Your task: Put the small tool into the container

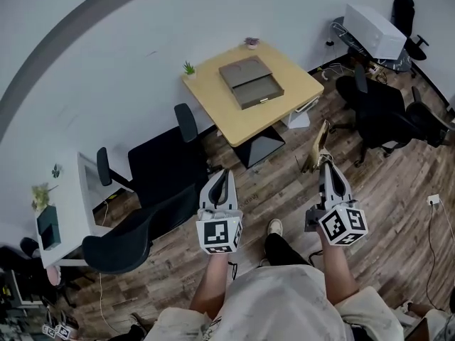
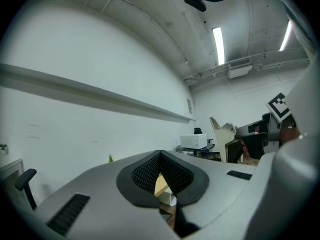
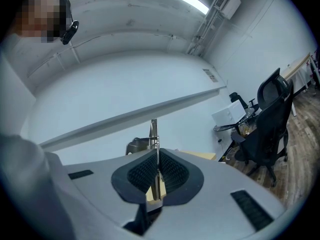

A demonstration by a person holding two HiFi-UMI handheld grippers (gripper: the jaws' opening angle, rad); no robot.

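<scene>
Head view shows the right gripper (image 1: 325, 168) clamped tight on a small tool with thin metal blade and tan handle (image 1: 318, 146), right of centre. The left gripper (image 1: 224, 176) is closed on nothing. A shallow grey-brown rectangular container (image 1: 250, 82) lies on a square light-wood table (image 1: 284, 101), upper centre, well apart from the tool.

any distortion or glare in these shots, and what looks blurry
Head view: strong fisheye, the grey wall stripe bows into an arc. Left gripper view: the ceiling lamp blows out white, corners black. Right gripper view: small tool between the fingers slightly soft.
</scene>
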